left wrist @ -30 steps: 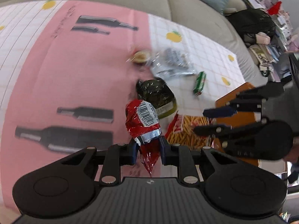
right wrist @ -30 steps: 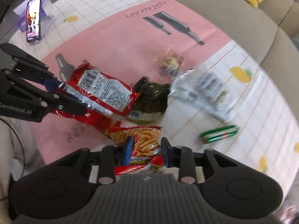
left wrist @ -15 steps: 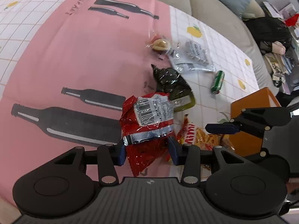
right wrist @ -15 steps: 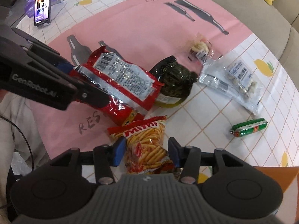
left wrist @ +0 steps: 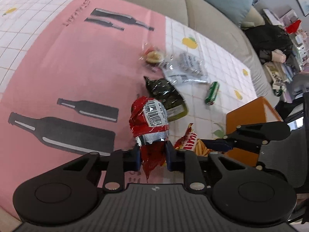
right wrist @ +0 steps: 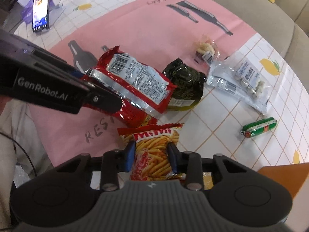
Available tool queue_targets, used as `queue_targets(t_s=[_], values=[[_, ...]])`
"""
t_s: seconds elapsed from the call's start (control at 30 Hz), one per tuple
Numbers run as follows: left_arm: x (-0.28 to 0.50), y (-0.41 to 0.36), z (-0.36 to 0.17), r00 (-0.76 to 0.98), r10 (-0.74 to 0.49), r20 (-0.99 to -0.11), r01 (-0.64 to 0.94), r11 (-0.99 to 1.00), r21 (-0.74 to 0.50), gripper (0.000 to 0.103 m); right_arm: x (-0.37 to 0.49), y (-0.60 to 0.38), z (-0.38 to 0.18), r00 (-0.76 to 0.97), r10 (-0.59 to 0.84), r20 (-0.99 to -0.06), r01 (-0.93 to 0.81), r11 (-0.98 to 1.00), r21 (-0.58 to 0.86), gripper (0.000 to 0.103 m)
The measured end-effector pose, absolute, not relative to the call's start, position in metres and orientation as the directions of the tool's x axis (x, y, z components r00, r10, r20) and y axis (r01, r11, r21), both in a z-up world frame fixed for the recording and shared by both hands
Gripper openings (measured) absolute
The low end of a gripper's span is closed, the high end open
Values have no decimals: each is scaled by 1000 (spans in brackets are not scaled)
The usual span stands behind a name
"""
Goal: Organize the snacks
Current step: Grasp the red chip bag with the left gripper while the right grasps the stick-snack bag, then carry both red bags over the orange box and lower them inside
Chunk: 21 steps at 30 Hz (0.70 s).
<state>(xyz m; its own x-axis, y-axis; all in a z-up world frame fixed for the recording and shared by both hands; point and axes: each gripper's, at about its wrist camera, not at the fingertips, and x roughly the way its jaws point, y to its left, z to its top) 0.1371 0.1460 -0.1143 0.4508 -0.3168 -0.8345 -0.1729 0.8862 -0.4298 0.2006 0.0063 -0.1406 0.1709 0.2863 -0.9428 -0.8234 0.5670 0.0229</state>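
My left gripper (left wrist: 151,153) is shut on a red foil snack bag (left wrist: 149,119) and holds it above the pink cloth; the bag also shows in the right wrist view (right wrist: 135,83). My right gripper (right wrist: 151,157) has its jaws around a yellow-and-red Mimi fries bag (right wrist: 154,150), which also shows in the left wrist view (left wrist: 190,143). A dark green packet (right wrist: 183,83), a clear packet (right wrist: 239,81), a small wrapped cake (right wrist: 205,50) and a green sausage stick (right wrist: 259,127) lie on the table.
An orange box (left wrist: 249,121) stands at the right, its corner also in the right wrist view (right wrist: 285,176). A phone on a stand (right wrist: 41,15) is at the far left. A beige sofa (left wrist: 154,0) borders the table's far side.
The left gripper opened around the red bag half a second ago and has closed on it again. The right gripper's jaws have widened around the fries bag since a second ago.
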Motion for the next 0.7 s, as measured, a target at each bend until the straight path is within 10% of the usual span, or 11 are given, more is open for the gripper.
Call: queue_targets(t_s=[0.7], values=[[107, 120, -29, 596, -325, -734, -69, 890, -451, 22, 165, -58, -52, 434, 386, -814, -571, 817, 83, 34]])
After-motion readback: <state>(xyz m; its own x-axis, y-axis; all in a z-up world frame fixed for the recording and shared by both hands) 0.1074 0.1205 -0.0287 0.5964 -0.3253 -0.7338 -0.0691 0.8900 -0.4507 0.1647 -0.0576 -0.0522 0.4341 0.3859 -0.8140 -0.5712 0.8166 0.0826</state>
